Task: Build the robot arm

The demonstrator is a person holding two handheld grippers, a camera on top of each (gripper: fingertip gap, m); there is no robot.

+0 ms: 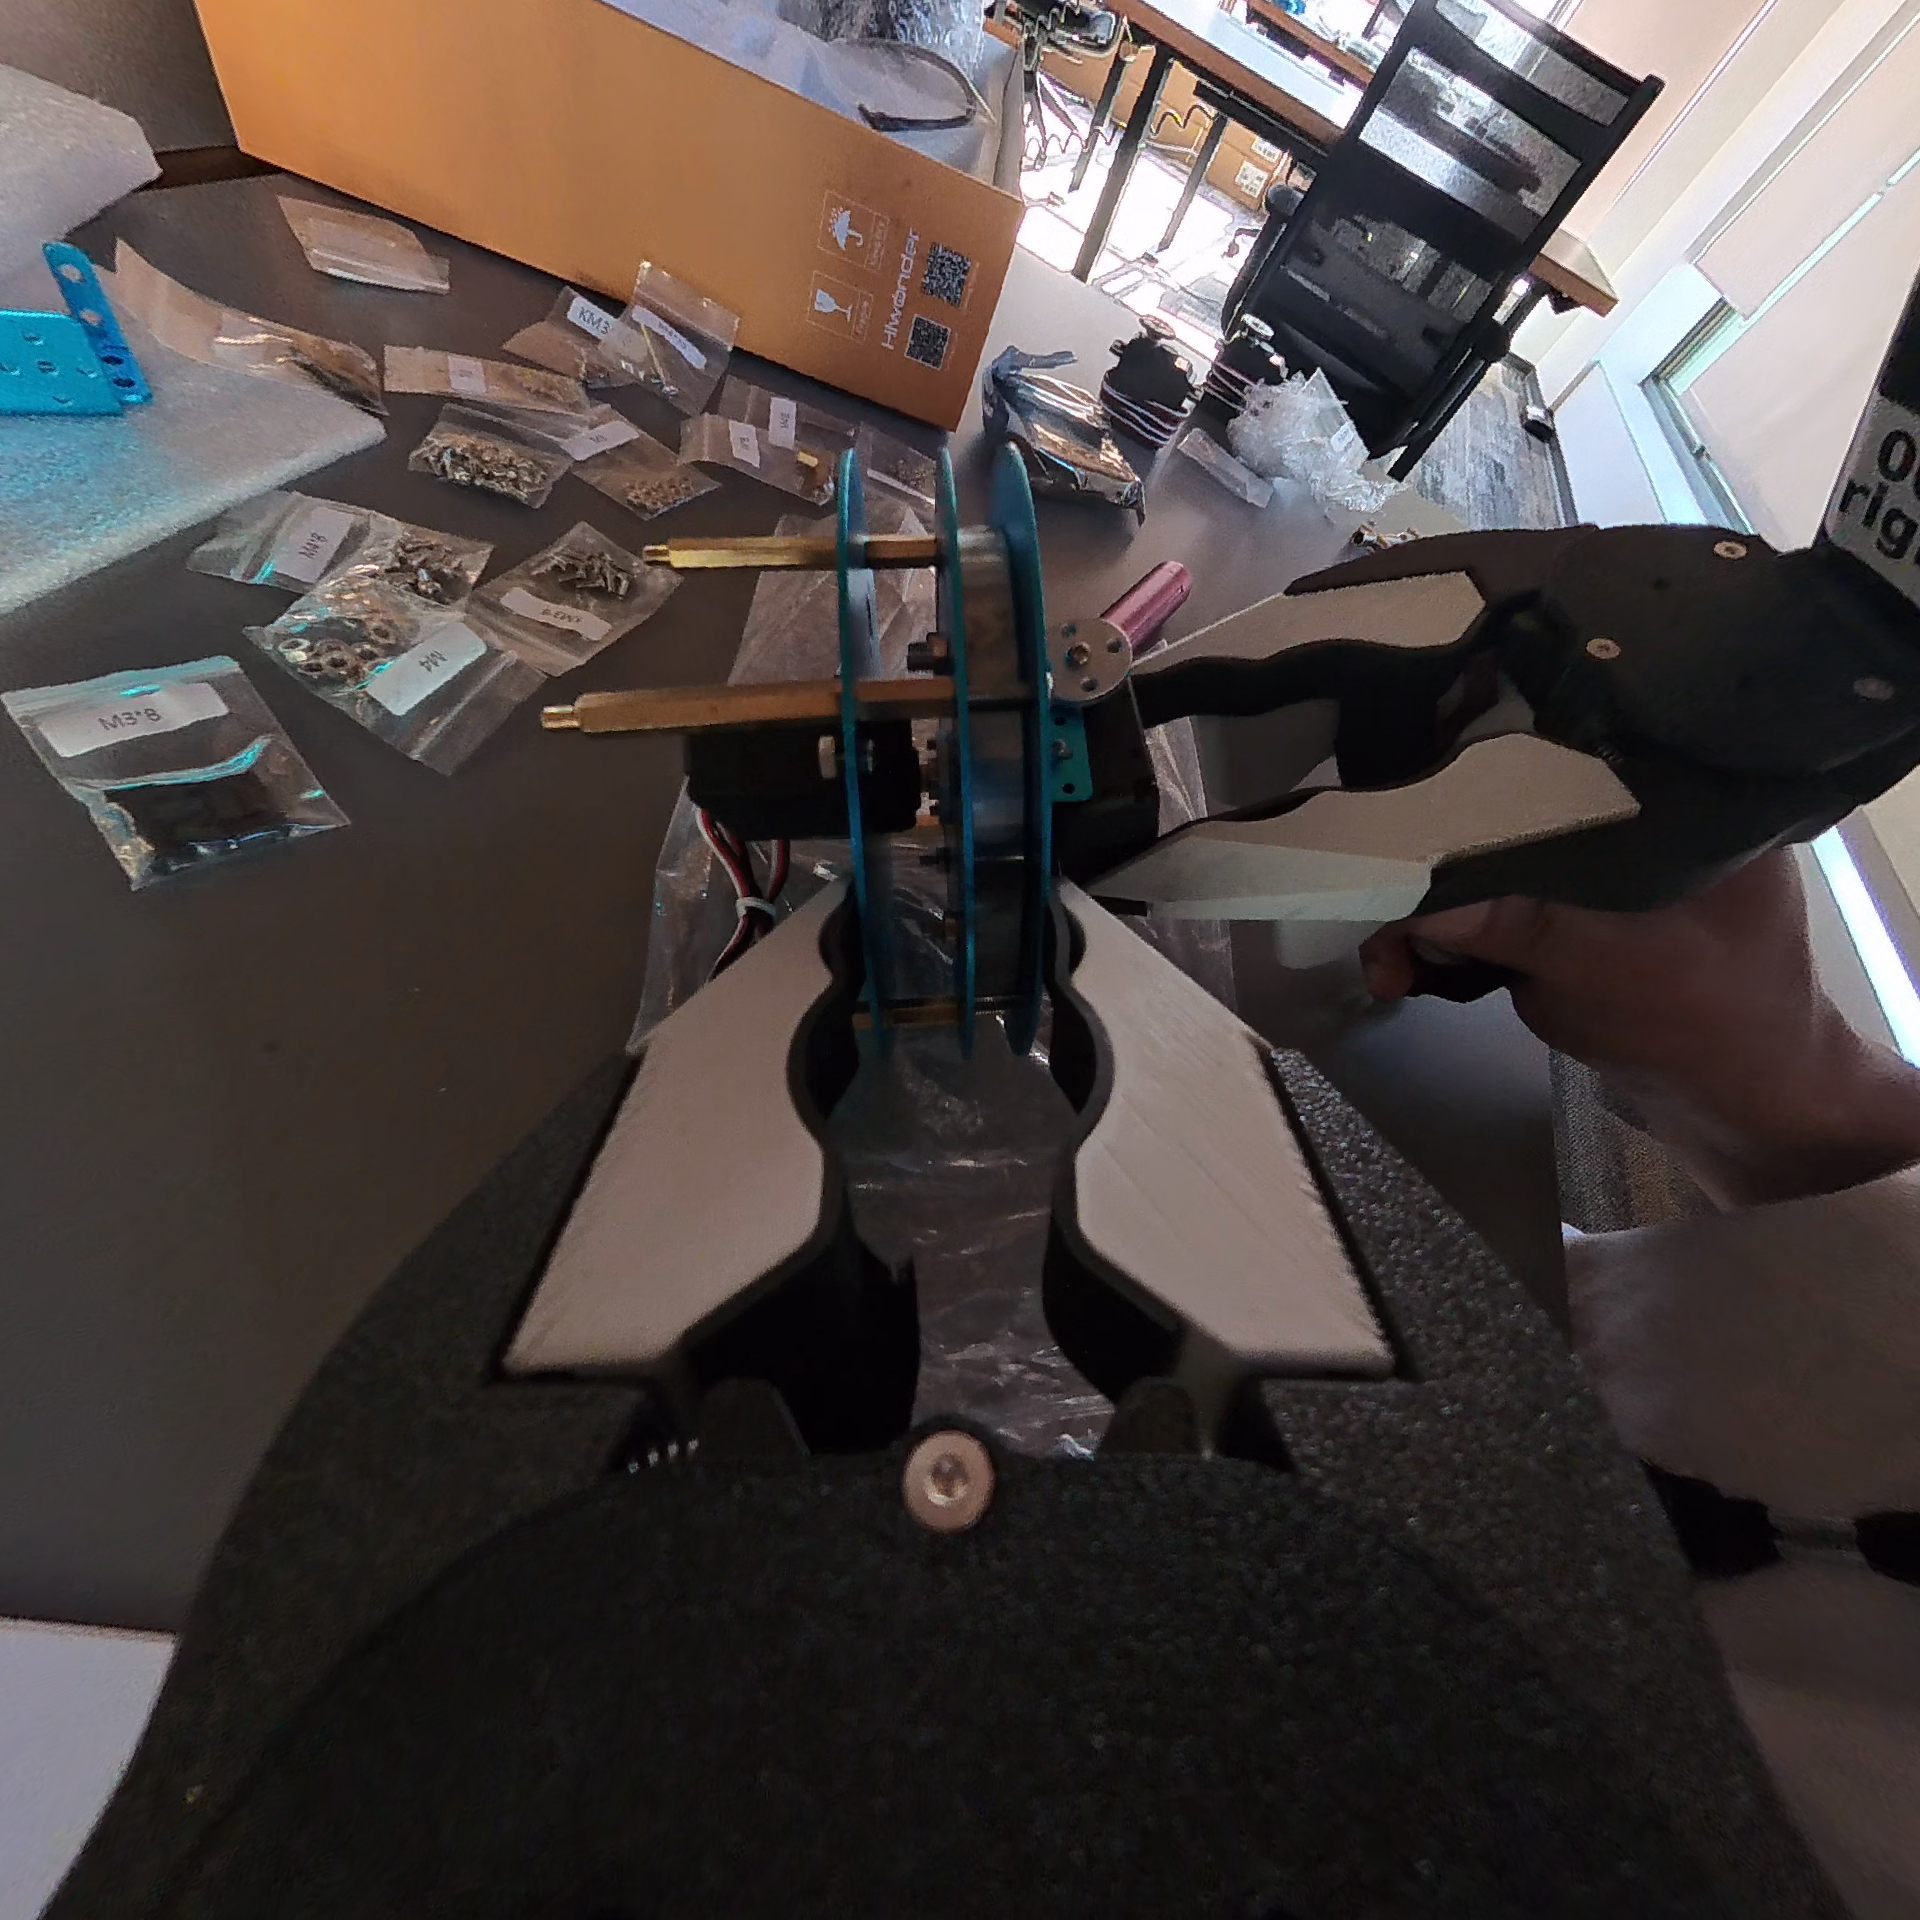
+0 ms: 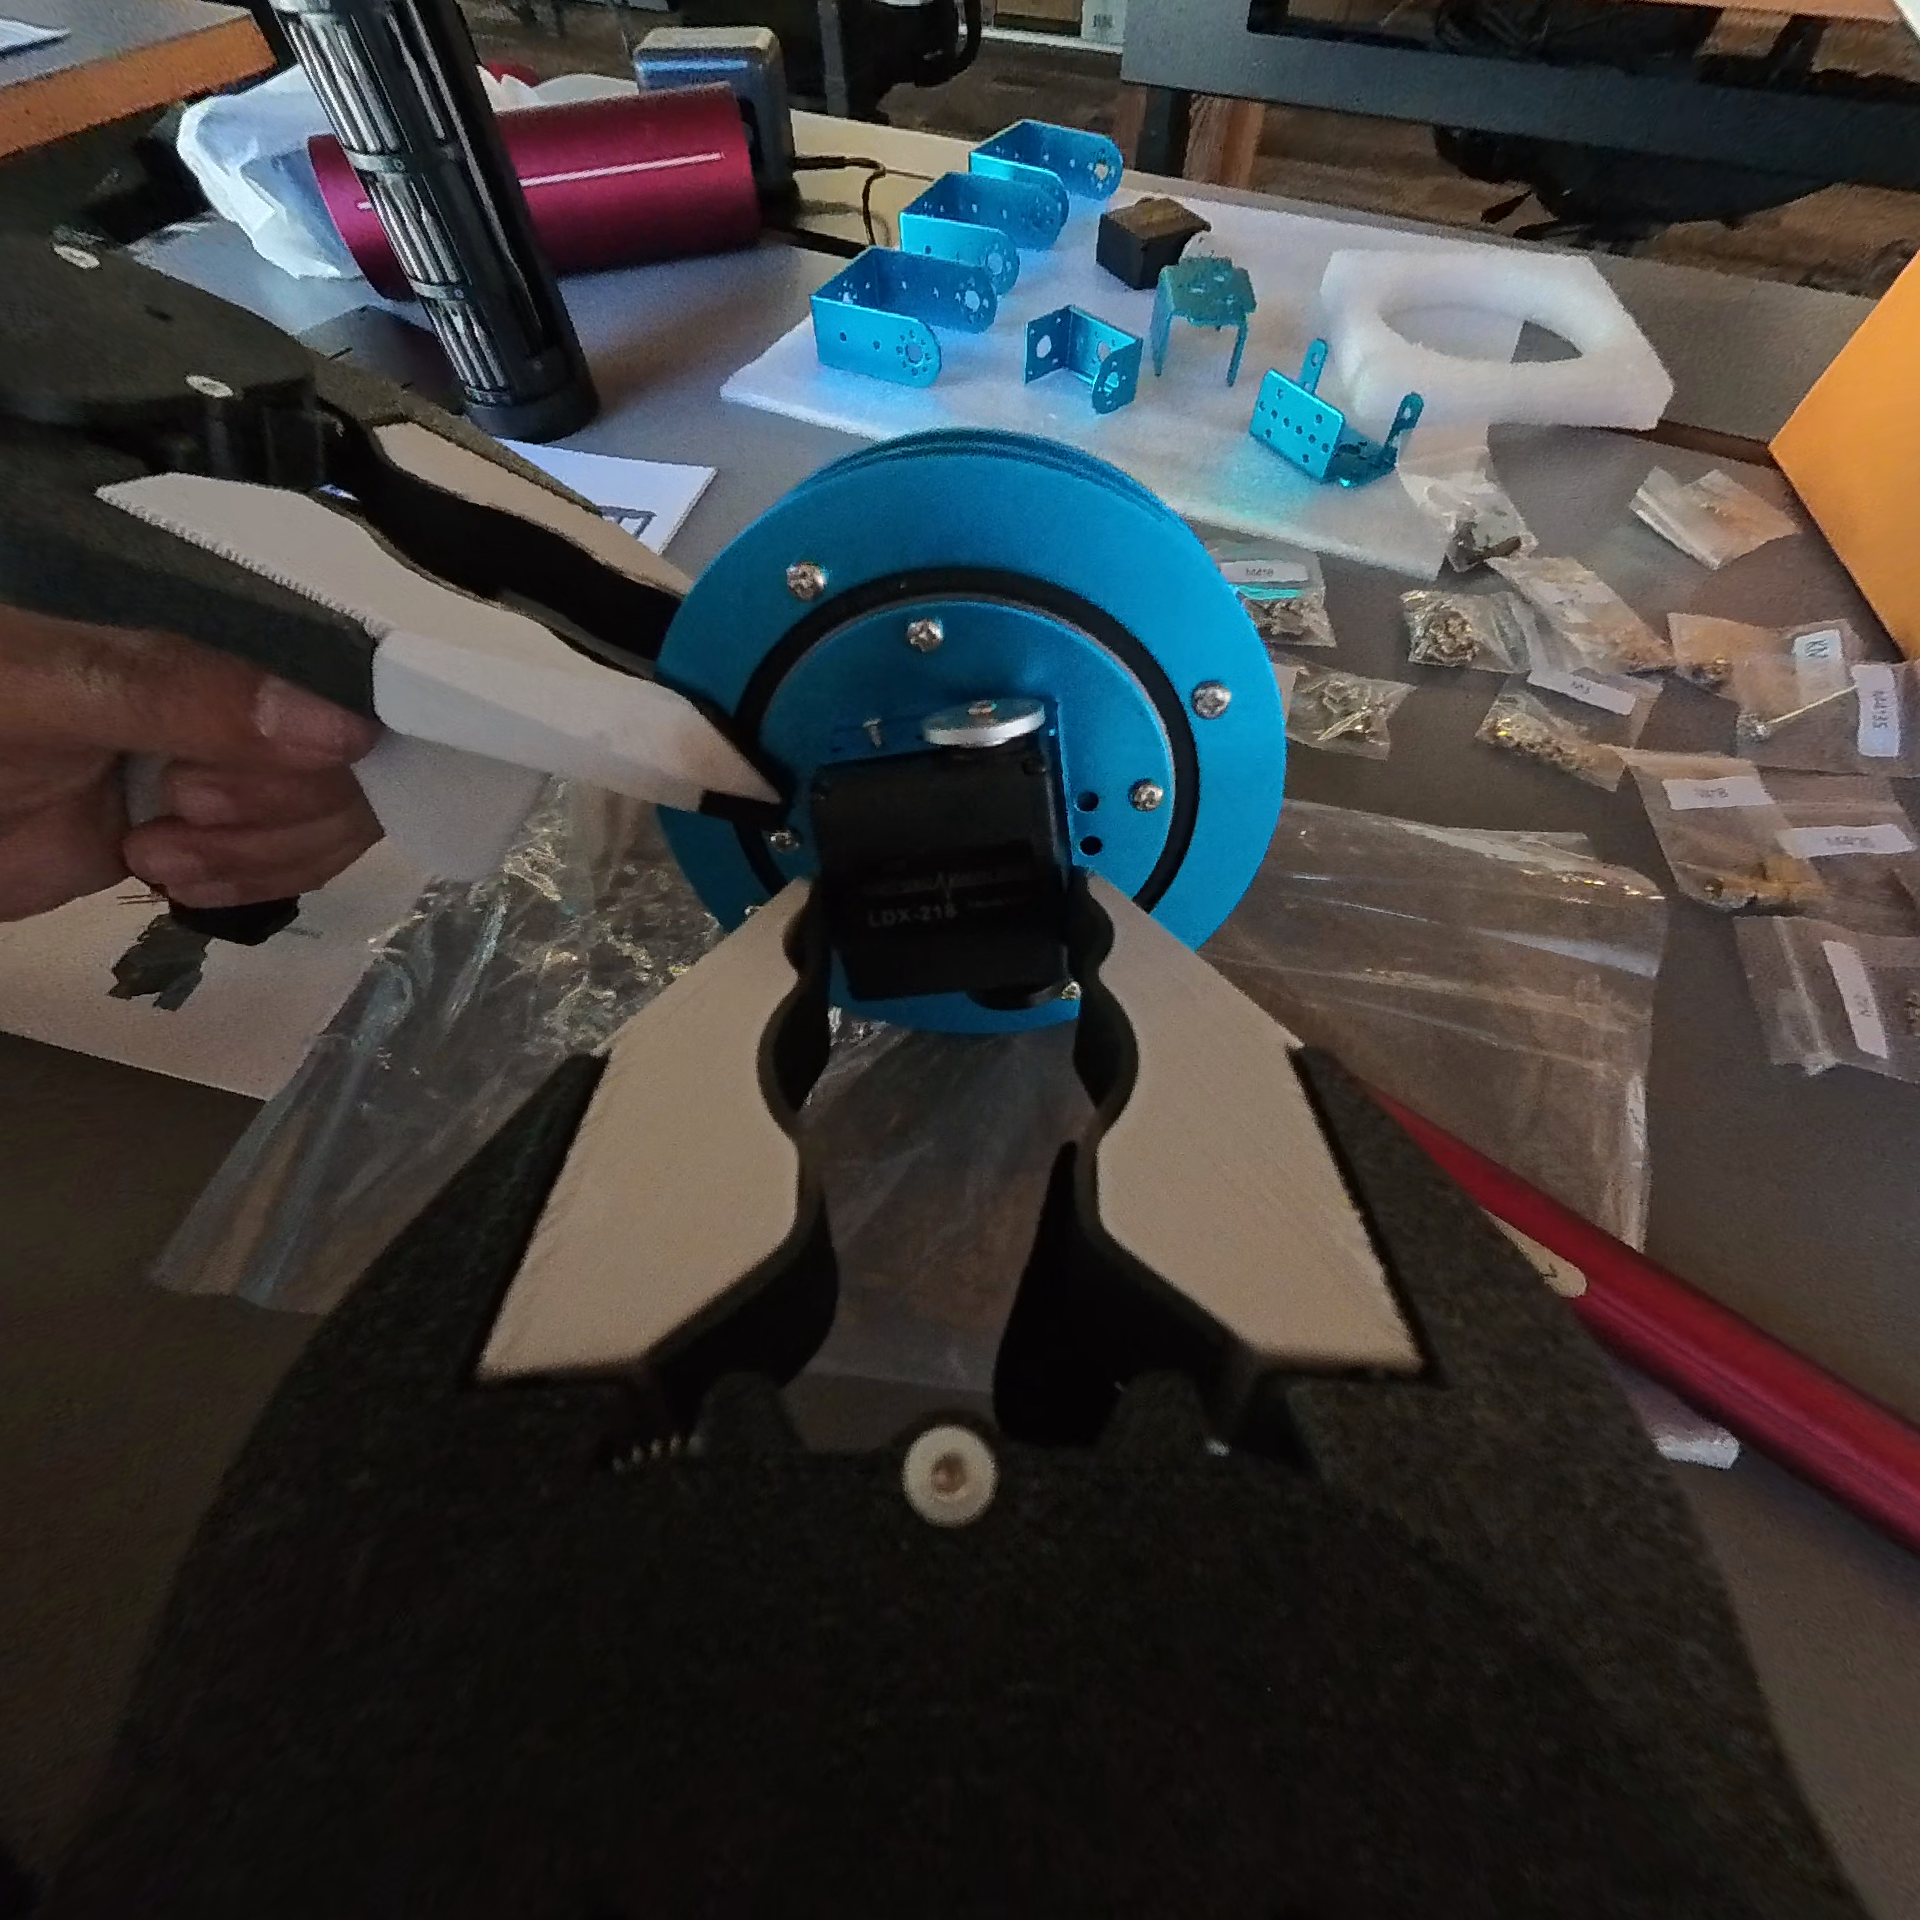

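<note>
A blue disc assembly [image 1: 956,623] of three round blue plates joined by brass standoffs [image 1: 727,712] is held above the dark table. My left gripper [image 1: 956,904] is shut across the plates' lower edges. My right gripper [image 1: 1122,779] comes in from the right. In the right wrist view the assembly's [image 2: 977,520] flat face points at the camera, with a black servo [image 2: 935,883] mounted on it. My right gripper [image 2: 951,883] is shut on that servo's sides. My left gripper [image 2: 717,696] clamps the disc rim from the left, with a person's hand on its handle.
Several small bags of screws [image 1: 416,582] lie on the table [image 1: 260,1143], with a cardboard box [image 1: 623,156] behind them. Blue brackets [image 2: 935,301] rest on white foam [image 2: 1496,332]. A red cylinder [image 2: 623,177], a black column [image 2: 468,208] and a red rod [image 2: 1662,1351] are nearby. Clear plastic bags [image 2: 1434,935] lie under the assembly. Between my right fingertips and the red rod [image 2: 1662,1351] there is roughly 12 cm.
</note>
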